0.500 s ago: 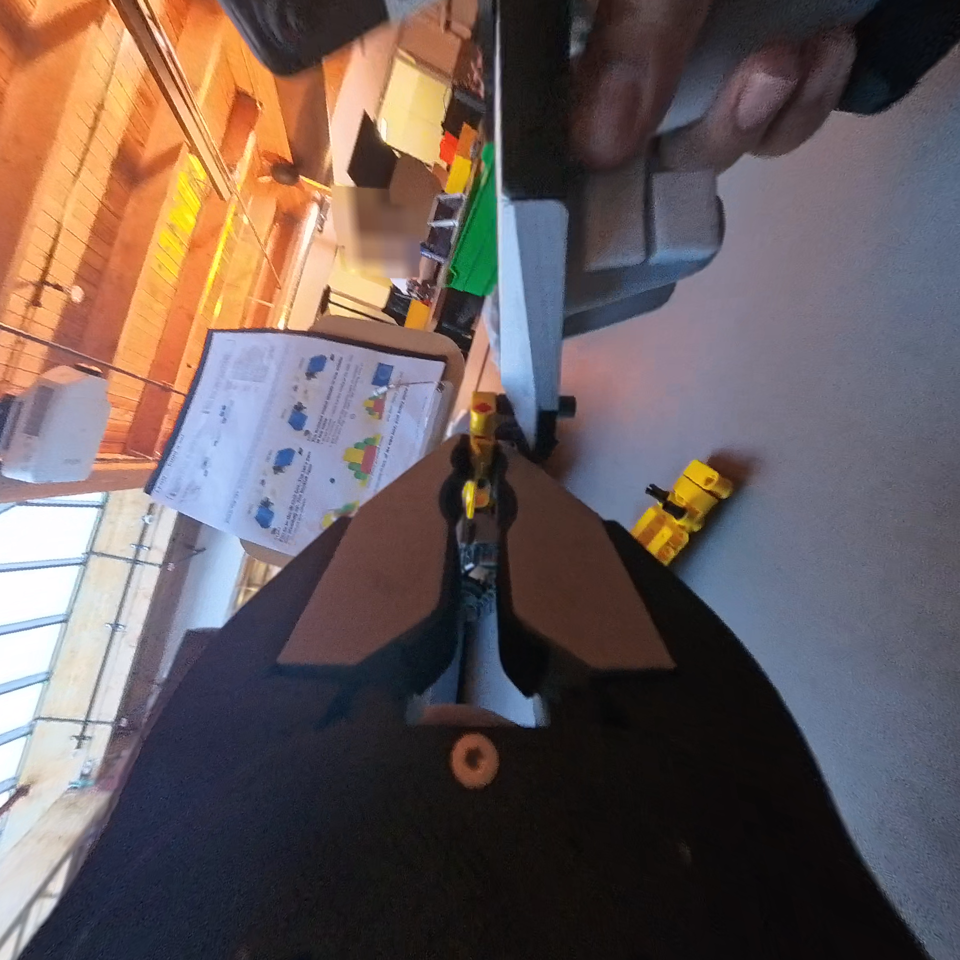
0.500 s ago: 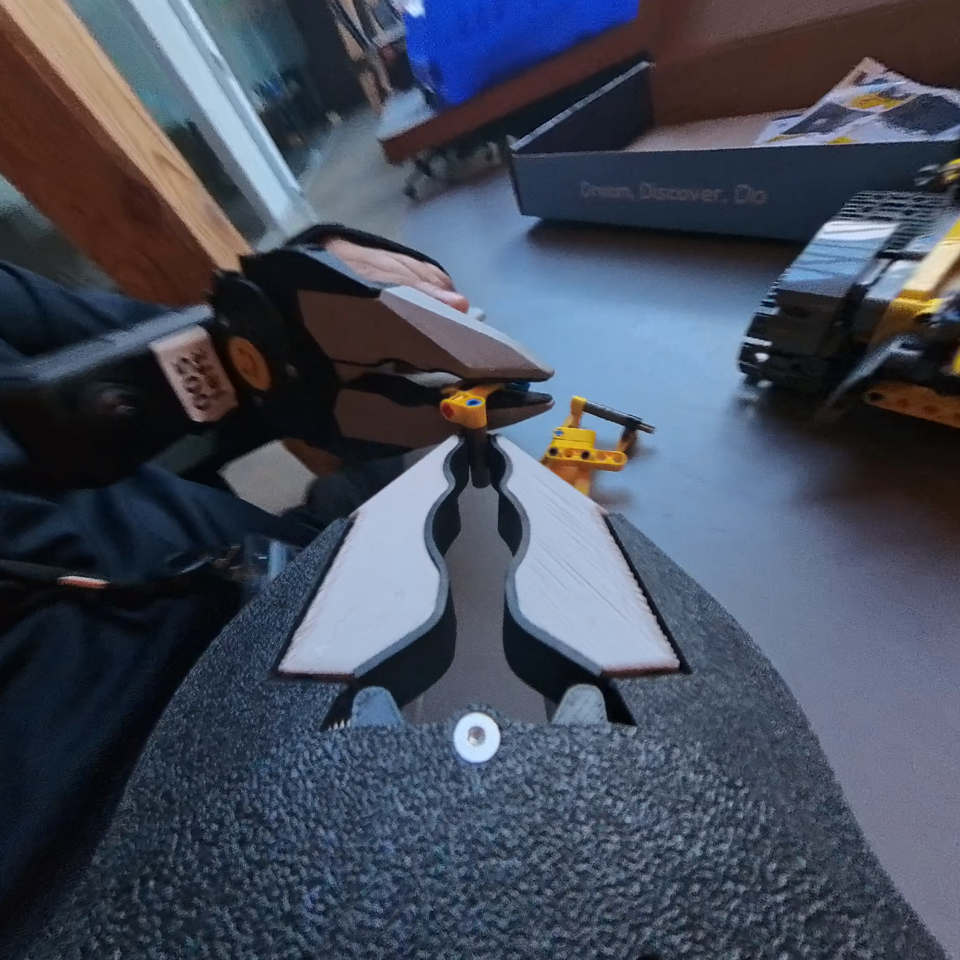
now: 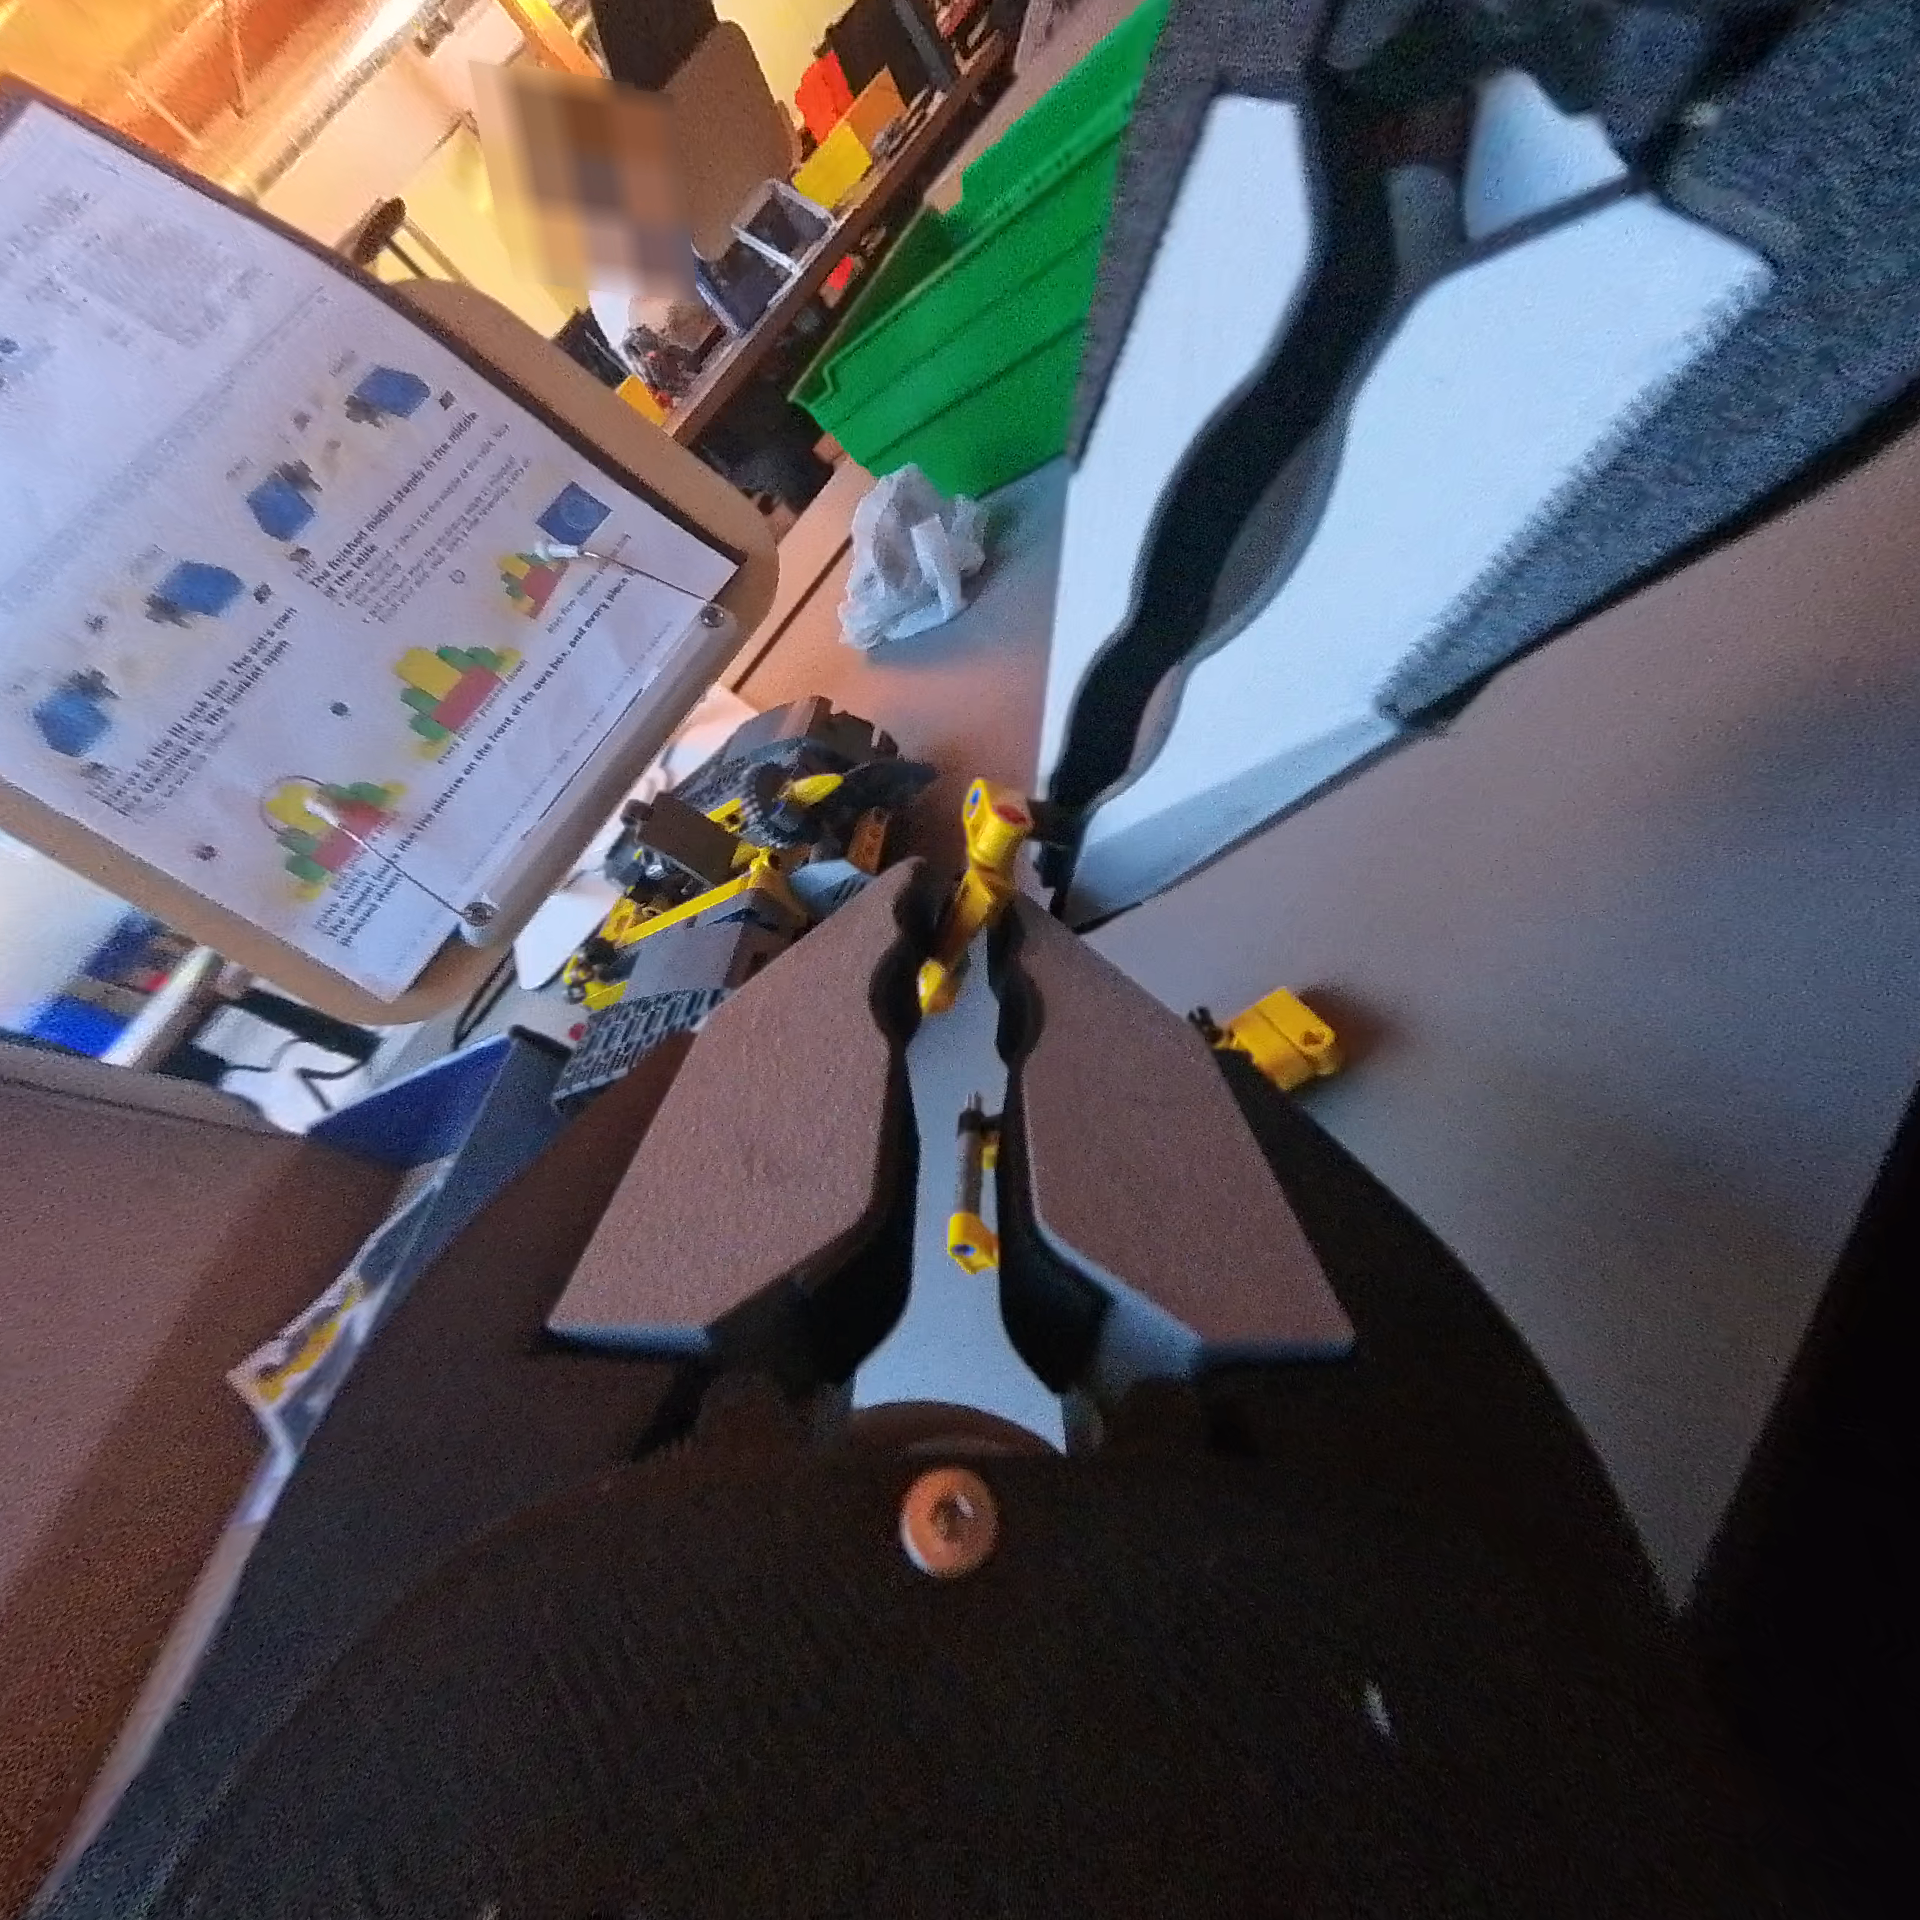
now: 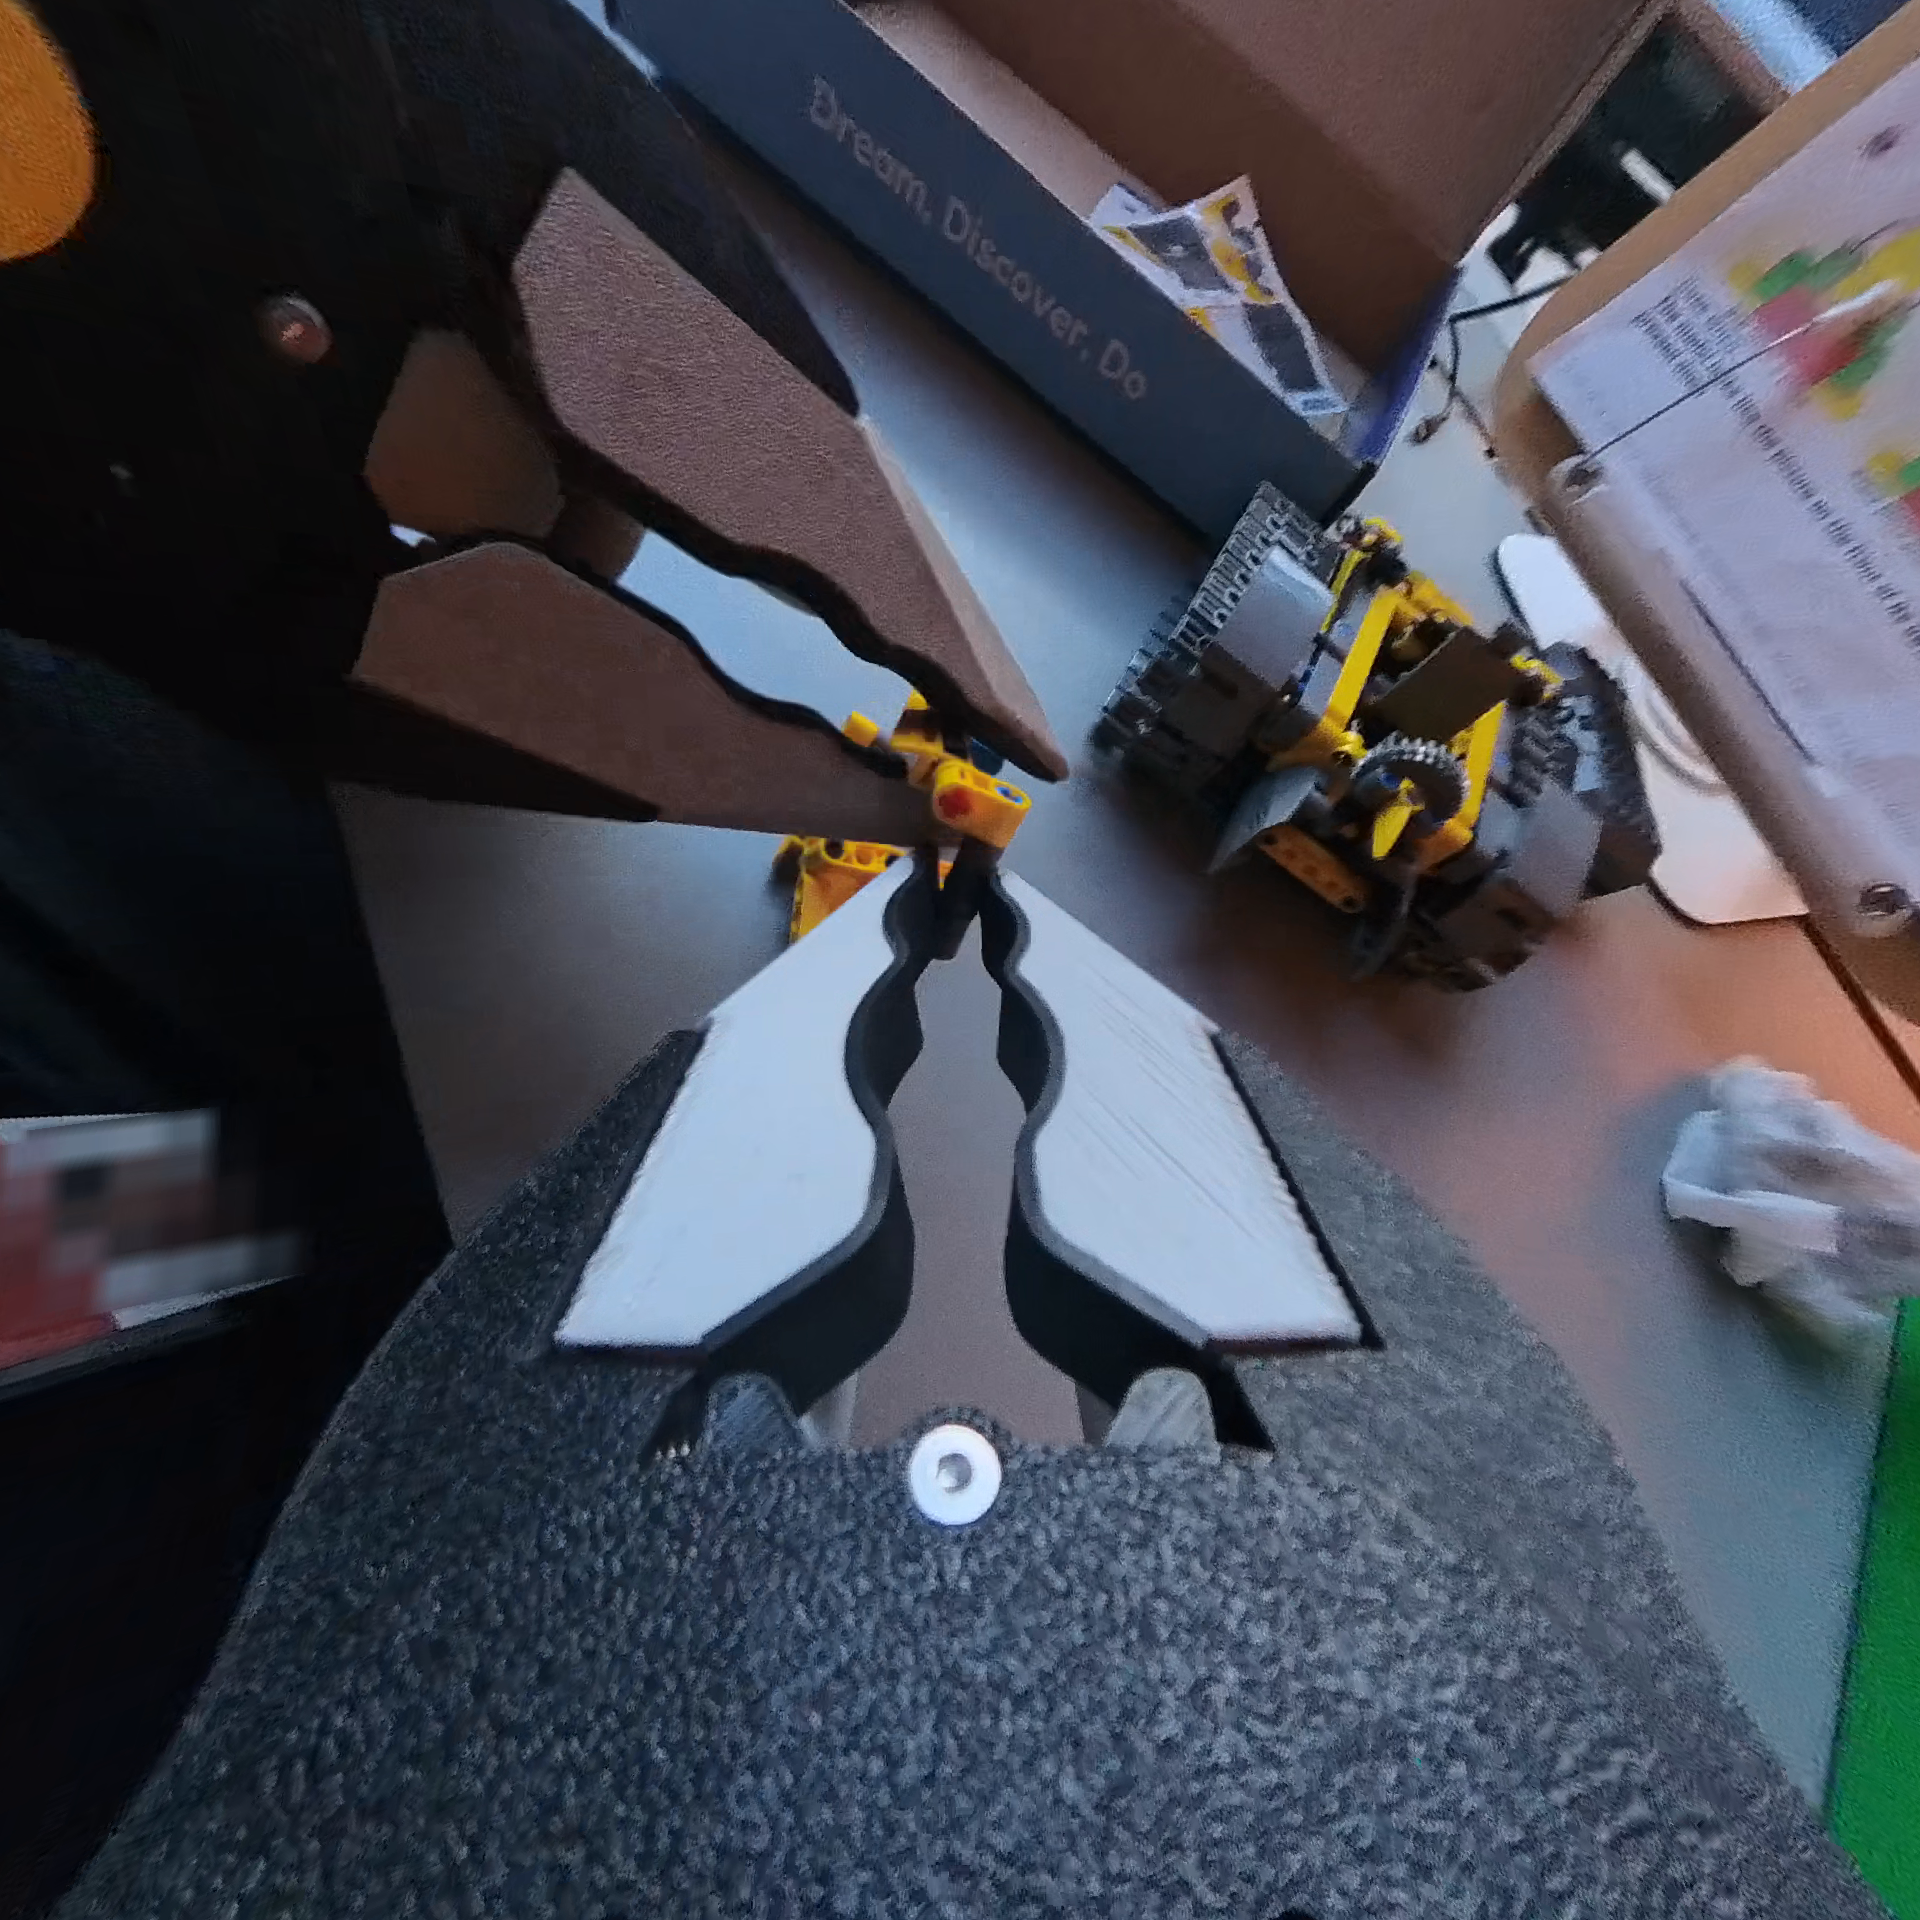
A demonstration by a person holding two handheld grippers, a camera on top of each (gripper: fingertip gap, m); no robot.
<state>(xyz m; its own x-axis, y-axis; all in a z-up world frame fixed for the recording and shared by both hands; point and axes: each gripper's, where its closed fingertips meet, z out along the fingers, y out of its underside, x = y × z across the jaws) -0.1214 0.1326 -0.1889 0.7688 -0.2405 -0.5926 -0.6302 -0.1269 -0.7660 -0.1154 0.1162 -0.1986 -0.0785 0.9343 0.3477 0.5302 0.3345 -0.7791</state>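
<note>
- In your left wrist view, a board with a printed sheet stands at 10 o'clock, and green bins sit at 12 o'clock behind a crumpled white bag.
- A yellow and grey toy vehicle stands on the table just left of your fingertips, at about 11 o'clock from them.
- Your left gripper has its jaws nearly closed on a slim yellow toy part that sticks out past the tips, with a red and a blue pin at its far end.
- A short rod with a yellow end shows in the gap between the fingers, nearer the camera; whether it is one piece with the held part you cannot tell.
- A small yellow block lies on the table at 3 o'clock, just beside the right finger.
- In your right wrist view, your right gripper has its jaws pinched on a dark peg that runs up to the yellow part's end, directly under the left gripper's tips.
- The toy vehicle stands at 2 o'clock, a dark box lies beyond it at 12 o'clock, and the white bag is at 3 o'clock.
</note>
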